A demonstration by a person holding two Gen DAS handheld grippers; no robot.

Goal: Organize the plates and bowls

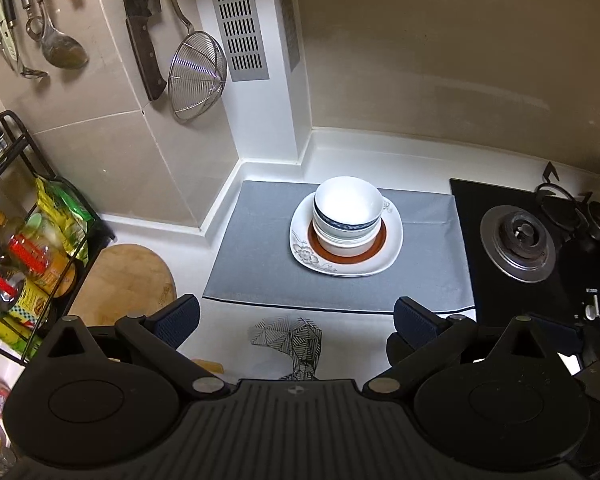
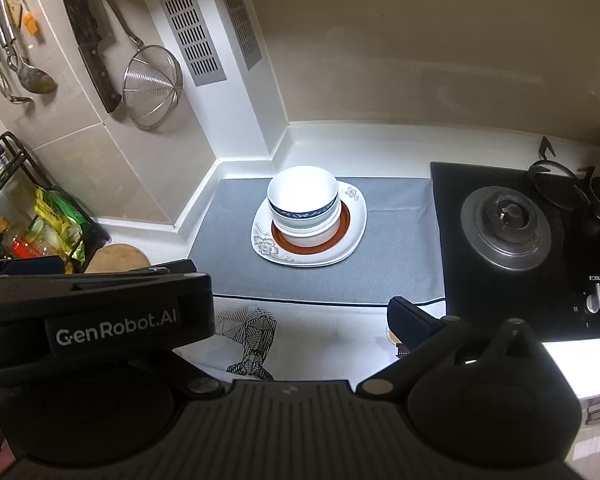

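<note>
Nearest are the two tongs. The left tongs (image 1: 296, 316) are spread wide and hold nothing. The right tongs (image 2: 300, 312) look spread too, but only one finger (image 2: 410, 320) shows; the other is hidden behind the left tool's black body, which crosses that view.

Under them lies the white surface (image 1: 360, 344) with one black line drawing (image 1: 296, 344) on it.

Next is one grey mat (image 1: 256, 264). On the mat sits one stack. At the bottom is one white plate (image 1: 392, 248) with grey flowers. On it is one plate with a brown ring (image 1: 340, 258). On top are bowls (image 1: 346, 212) nested inside each other, about three; the low ones are mostly hidden, so the count is not sure. One has a blue band.

To the right is one stove burner (image 1: 518, 240); the stove is cut off at the edge. To the left are one round wooden board (image 1: 128, 280) and one black rack (image 1: 32, 216) of bottles and packets, partly cut off.

Far back on the wall hang one knife (image 1: 140, 28), one wire strainer (image 1: 198, 76) and some spoons.
</note>
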